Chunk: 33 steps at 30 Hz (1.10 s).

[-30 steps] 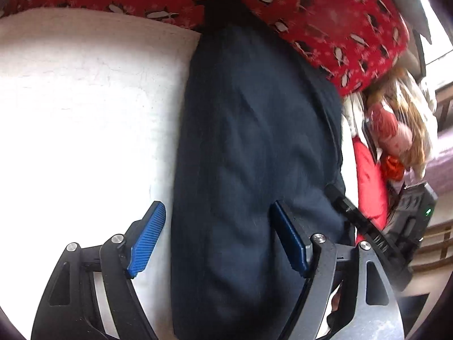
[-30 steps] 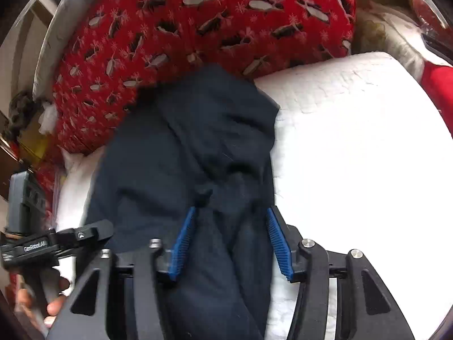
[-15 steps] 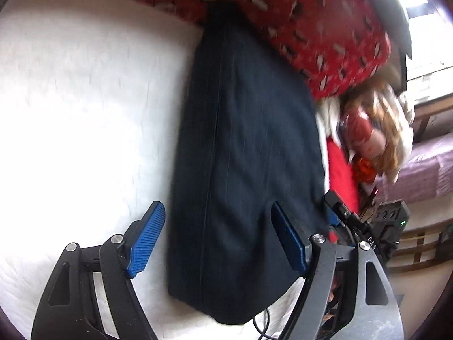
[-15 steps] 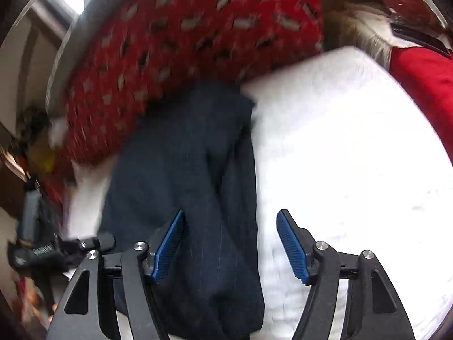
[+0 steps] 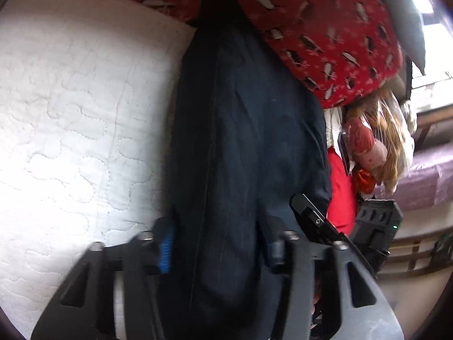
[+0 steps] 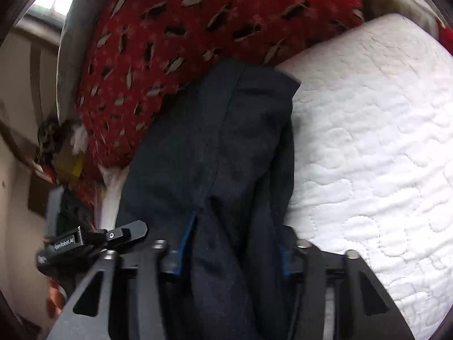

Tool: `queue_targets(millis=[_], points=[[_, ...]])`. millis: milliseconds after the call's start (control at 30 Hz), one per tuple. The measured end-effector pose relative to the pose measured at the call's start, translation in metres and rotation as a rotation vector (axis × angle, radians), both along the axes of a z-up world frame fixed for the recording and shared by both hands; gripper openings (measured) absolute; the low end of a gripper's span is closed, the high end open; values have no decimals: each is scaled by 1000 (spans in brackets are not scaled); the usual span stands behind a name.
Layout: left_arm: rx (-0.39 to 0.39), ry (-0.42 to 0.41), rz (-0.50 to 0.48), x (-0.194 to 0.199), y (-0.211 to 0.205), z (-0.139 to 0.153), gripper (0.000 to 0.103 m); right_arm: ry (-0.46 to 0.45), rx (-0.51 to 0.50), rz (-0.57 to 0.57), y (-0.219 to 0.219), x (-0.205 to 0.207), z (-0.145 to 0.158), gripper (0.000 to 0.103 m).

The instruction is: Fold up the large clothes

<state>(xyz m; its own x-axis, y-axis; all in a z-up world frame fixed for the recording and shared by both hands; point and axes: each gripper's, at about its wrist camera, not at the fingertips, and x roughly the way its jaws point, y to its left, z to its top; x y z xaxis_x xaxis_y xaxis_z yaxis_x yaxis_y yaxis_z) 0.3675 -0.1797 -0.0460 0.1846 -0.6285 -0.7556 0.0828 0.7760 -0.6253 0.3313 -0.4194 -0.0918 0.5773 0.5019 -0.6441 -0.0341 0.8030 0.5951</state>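
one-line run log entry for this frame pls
phase: grasp | left gripper: closing, dark garment between jaws | right gripper: closing, same garment between jaws | surface: white quilted mattress

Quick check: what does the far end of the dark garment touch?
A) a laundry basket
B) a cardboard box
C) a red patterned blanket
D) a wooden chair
C: the dark garment on the white quilt runs up against the red patterned blanket.
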Motion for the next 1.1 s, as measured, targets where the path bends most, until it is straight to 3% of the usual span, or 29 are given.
queue_targets(millis=[67, 167, 367, 600, 800, 867, 900, 967, 1000, 1100], points=[[18, -38, -9, -6, 1, 10, 27, -48, -59, 29, 18, 3, 14, 29], [38, -79, -26, -17, 1, 25, 23, -80, -77, 16, 27, -9, 31, 23], [56, -118, -5, -49, 33, 54, 23, -95, -102, 22, 55, -36, 58, 22], [150, -161, 40, -100, 88, 75, 23, -93, -75, 65, 110, -84, 69, 22], [182, -135, 85, -136, 145, 64, 23, -95, -29, 118, 170, -123, 62, 22], [195, -96, 93, -144, 160, 45, 31, -76, -18, 117, 182, -130, 49, 23], [212, -59, 97, -147, 167, 30, 33, -39, -23, 120, 188, -134, 33, 25], [231, -1, 111, -152, 182, 7, 46, 67, -77, 102, 197, -136, 7, 39], [192, -4, 117, -156, 189, 4, 48, 92, -87, 82, 196, -140, -4, 42], [139, -4, 133, -162, 208, 10, 51, 87, -50, 30, 181, -152, 1, 46]])
